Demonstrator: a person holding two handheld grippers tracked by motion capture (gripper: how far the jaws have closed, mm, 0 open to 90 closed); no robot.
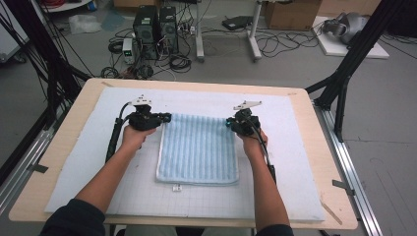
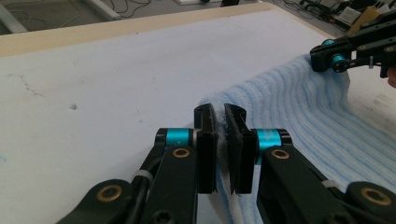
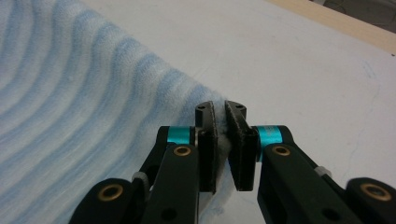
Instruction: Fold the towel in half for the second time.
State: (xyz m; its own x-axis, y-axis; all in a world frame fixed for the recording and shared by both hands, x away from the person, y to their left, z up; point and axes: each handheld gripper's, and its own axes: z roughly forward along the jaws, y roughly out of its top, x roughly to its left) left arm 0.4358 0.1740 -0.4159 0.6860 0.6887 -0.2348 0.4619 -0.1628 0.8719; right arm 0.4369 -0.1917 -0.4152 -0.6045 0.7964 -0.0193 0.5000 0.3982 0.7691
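The light blue striped towel lies flat, apparently folded, at the centre of the table, on a white gridded mat. The left gripper is at the towel's far left corner, the right gripper at its far right corner. In the left gripper view the jaws stand narrow, pinched on a tuft of towel edge; in the right gripper view the jaws are likewise narrow, with cloth clamped between them. Judgement: the work in hand appears to be a fold or lift of the far edge toward the near side. Risks: each grip takes only a thin bite at the very corner, so the terry could slip out under tension; if the towel is doubled, a jaw may hold only the top layer and the layers would separate; uneven travel of the two hands would skew the fold. A small white tag lies just near of the towel's near edge. The mat is soft and lightly marked, offering little slide. Beyond the table: grey floor, computer towers, loose cables, cardboard boxes, black frame struts.
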